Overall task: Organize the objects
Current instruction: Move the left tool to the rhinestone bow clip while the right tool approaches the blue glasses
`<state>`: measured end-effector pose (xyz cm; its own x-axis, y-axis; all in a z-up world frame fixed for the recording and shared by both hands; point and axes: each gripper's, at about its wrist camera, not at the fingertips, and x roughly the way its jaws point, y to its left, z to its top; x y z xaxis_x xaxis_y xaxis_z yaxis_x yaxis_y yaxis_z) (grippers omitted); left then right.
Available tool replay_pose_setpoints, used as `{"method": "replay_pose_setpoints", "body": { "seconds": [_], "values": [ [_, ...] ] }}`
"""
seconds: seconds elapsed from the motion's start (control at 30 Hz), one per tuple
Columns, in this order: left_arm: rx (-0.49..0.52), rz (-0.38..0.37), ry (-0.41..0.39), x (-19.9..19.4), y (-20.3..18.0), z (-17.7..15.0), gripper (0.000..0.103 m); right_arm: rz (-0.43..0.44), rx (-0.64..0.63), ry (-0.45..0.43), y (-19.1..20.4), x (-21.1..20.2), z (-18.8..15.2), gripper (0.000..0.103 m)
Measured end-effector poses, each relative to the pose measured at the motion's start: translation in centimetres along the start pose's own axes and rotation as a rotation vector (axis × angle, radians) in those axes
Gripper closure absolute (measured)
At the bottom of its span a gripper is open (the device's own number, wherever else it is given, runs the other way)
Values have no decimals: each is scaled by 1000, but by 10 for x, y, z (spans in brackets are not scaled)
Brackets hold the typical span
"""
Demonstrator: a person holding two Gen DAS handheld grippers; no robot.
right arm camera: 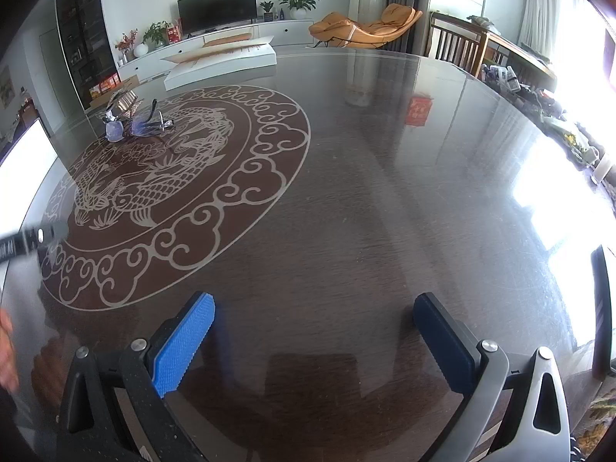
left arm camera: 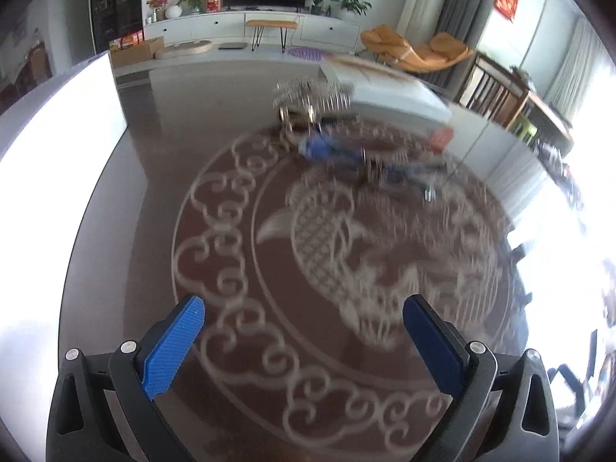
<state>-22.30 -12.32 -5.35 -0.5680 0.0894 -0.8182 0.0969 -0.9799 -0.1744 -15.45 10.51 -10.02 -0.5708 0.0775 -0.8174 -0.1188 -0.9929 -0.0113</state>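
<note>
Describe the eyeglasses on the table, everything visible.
The eyeglasses lie on the dark glossy table, at the far rim of its carp medallion. The frame is thin and dark, the lenses clear with a bluish tint. One temple sticks up, so they are unfolded. They sit beside a shiny metal ornament, close to or touching it; contact cannot be told. In the left wrist view they are blurred. Neither claw is near them.

Small cluster at far edge of round fish-pattern inlay: metal ornament (right arm camera: pixel 125 103), spiky, w/ glasses (right arm camera: pixel 148 125) lying just beside it, arms up, lenses tinted blue. White flat box (right arm camera: pixel 223 62) lies beyond, near them.
</note>
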Motion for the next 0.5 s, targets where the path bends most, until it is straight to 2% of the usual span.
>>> {"method": "replay_pose_setpoints", "body": {
  "seconds": [0.03, 0.17, 0.27, 0.33, 0.43, 0.47, 0.5],
  "values": [
    [0, -6, -22, 5, 1, 23, 0, 0, 0, 0, 0, 0, 0, 0],
    [42, 58, -78, 30, -8, 111, 0, 0, 0, 0, 0, 0, 0, 0],
    [17, 84, -36, 63, -12, 160, 0, 3, -3, 1, 0, 0, 0, 0],
    [-19, 109, 25, 91, -10, 174, 0, 5, -7, 1, 1, 1, 1, 0],
    [-65, 125, 83, 121, -1, 169, 0, 6, -7, 1, 1, 0, 1, 0],
    [-75, 102, 78, 123, 4, 162, 11, 6, -7, 1, 1, 0, 0, 0],
    [-77, 69, 68, 123, 8, 156, 31, 6, -7, 0, 1, 0, 0, 0]
  ]
}}
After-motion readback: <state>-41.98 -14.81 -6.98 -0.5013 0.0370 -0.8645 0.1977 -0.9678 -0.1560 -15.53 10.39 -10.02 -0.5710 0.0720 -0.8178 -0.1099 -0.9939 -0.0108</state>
